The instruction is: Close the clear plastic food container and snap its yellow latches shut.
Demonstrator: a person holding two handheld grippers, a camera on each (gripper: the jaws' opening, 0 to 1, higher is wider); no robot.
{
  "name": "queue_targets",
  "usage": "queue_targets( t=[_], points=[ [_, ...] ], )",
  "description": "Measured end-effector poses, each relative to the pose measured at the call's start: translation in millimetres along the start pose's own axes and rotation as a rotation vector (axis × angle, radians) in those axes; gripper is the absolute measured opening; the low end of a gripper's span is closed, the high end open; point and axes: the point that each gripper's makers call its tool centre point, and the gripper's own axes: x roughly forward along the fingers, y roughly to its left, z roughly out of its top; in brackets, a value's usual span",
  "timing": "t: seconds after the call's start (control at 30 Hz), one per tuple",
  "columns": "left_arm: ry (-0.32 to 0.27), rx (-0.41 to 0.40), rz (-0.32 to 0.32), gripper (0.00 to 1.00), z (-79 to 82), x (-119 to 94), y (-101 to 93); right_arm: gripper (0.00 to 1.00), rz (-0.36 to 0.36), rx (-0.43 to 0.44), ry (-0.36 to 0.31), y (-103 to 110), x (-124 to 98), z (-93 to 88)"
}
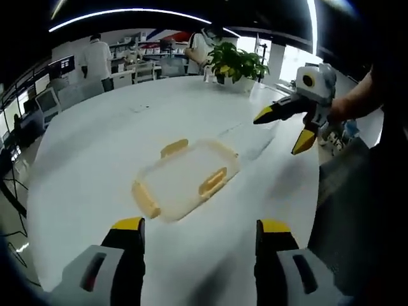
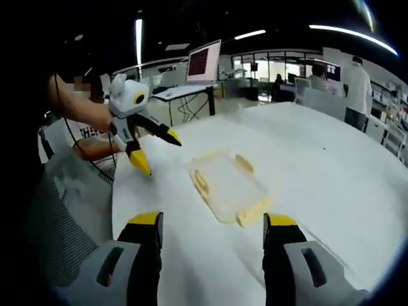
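Jaws of both grippers are spread wide apart and grasp nothing.

Left gripper (image 1: 199,224): in the left gripper view its two yellow-tipped jaws rise from the lower edge, above the bare white desk (image 1: 95,159), with the container (image 1: 186,178) ahead of them and apart from both tips.

Right gripper (image 2: 212,220): in the right gripper view its jaws stand likewise, parted, above the desk surface, short of the container (image 2: 226,186). In the left gripper view the right gripper (image 1: 292,126) enters from the right side, held by a hand (image 1: 338,109), jaws splayed, hovering above the desk beyond the container and clear of it. In the right gripper view the left gripper (image 2: 153,150) enters from the left, also splayed and held off the desk near the desk edge.

Container: clear plastic, rectangular, lying flat on the white desk between the two grippers. The lid appears to sit on the base. Yellow latches (image 1: 213,181) show along its sides; four are visible in the left gripper view. Whether each latch is snapped down cannot be determined.

Surroundings: a potted plant (image 1: 237,62) stands at the far side of the desk. A monitor (image 2: 204,62) stands on another desk in the background. A person in white (image 2: 357,86) stands beyond the desk.
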Motion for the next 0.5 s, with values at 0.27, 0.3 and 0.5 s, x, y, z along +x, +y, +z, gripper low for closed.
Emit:
queue_targets(
  t=[0.27, 0.3, 0.5],
  points=[
    [0.043, 0.051, -0.008, 0.64, -1.0, 3, 11.1, 0.6, -0.008, 0.026, 0.0, -13, 9, 6.6],
    [0.046, 0.058, -0.008, 0.64, -0.7, 4, 12.2, 0.6, -0.011, 0.025, -0.002, -15, 10, 7.5],
    [0.068, 0.091, -0.018, 0.63, -1.5, 7, 14.6, 0.59, -0.013, -0.026, 0.032, -22, 14, 6.2]
  ],
)
